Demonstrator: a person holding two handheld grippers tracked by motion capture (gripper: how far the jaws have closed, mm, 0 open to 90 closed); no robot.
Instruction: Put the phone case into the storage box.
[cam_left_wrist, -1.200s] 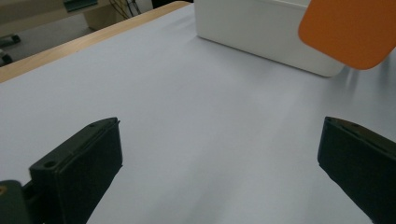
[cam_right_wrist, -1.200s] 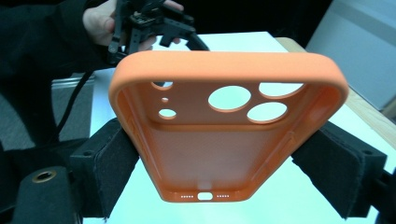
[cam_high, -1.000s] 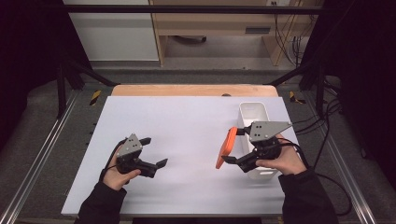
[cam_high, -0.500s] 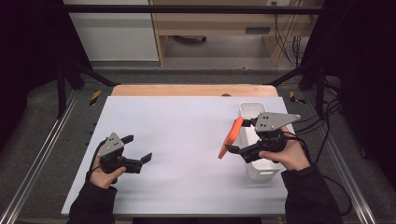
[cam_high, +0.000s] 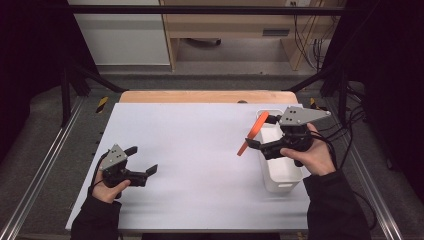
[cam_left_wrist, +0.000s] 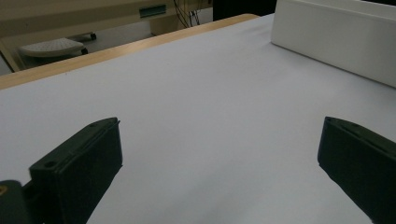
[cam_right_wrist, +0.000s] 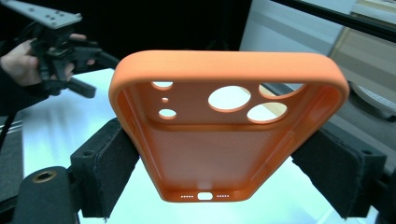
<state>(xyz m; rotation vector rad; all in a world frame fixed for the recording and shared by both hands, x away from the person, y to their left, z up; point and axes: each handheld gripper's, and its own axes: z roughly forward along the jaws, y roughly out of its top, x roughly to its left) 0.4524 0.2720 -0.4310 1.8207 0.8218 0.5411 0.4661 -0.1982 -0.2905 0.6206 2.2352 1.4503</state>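
Up at three o'clock, right gripper (cam_high: 256, 136) clamps the orange phone case (cam_right_wrist: 224, 126) (camera cutouts uppermost); left gripper (cam_high: 142, 161) gapes empty.

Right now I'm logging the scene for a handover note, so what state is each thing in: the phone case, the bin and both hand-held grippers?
orange phone case: clamped by its long edges, open side toward the camera, lifted off the table
right hand-held gripper: shut on the case, beside the bin
left hand-held gripper: open, nothing between its jaws, low over the table
white bin: upright on the table's right side; contents cannot be told
white table: bare surface between the hands
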